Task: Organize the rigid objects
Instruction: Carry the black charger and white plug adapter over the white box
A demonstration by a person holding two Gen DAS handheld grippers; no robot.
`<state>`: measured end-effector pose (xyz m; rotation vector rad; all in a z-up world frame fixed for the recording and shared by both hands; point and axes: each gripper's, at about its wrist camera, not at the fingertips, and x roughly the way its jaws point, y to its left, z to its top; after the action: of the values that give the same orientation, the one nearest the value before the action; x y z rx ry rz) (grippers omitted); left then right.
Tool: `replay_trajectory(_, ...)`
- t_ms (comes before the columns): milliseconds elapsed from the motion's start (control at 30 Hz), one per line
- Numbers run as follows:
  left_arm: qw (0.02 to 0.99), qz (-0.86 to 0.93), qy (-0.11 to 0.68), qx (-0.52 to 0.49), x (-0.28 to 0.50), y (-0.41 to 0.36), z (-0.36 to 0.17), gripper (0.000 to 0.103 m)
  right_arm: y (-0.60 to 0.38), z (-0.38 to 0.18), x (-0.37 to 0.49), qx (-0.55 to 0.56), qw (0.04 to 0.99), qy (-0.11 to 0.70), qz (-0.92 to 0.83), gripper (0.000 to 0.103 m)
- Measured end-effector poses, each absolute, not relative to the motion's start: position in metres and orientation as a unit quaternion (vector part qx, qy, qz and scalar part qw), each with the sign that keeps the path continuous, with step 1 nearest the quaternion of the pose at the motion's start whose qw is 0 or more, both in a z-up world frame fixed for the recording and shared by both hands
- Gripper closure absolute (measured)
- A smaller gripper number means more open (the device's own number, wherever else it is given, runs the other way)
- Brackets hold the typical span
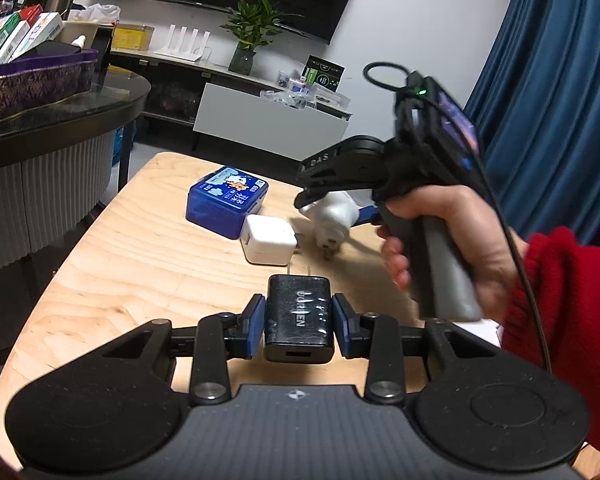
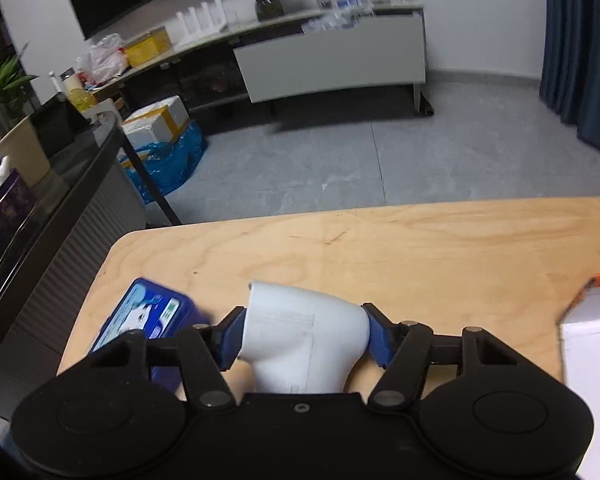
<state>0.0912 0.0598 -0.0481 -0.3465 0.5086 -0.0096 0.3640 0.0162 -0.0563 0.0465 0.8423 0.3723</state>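
left gripper [image 1: 299, 314] clamps a black charger [image 1: 299, 312], right gripper [image 2: 306, 334] grips a white plug [image 2: 304, 336] above the wooden table [image 2: 420, 248].

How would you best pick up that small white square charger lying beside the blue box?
Grip the white charger across its two flat sides, coming straight down from above. It lies flat on the table, prongs pointing right, so keep the gripper off that end and the blue box behind.
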Motion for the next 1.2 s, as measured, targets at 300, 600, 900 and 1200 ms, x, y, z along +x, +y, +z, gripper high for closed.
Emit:
replay_trajectory(300,0.955,-0.022,0.247,-0.161,0.08,0.047,-0.036,0.067,-0.032,-0.012,0.272,-0.026,0.916,0.351,0.191,0.04)
replay_trajectory(600,0.963,-0.044,0.229,-0.134,0.06,0.015,-0.011,0.067,-0.111,0.037,0.167,-0.022,0.946,0.274,0.171,0.04)
replay_trajectory(900,0.97,-0.082,0.207,-0.097,0.045,-0.034,0.015,0.067,-0.194,0.05,0.1,0.018,0.966,0.233,0.112,0.04)
replay_trajectory(1200,0.971,-0.133,0.191,-0.059,0.052,-0.094,0.026,0.067,-0.258,0.053,0.07,0.054,0.976,0.206,0.043,0.04)
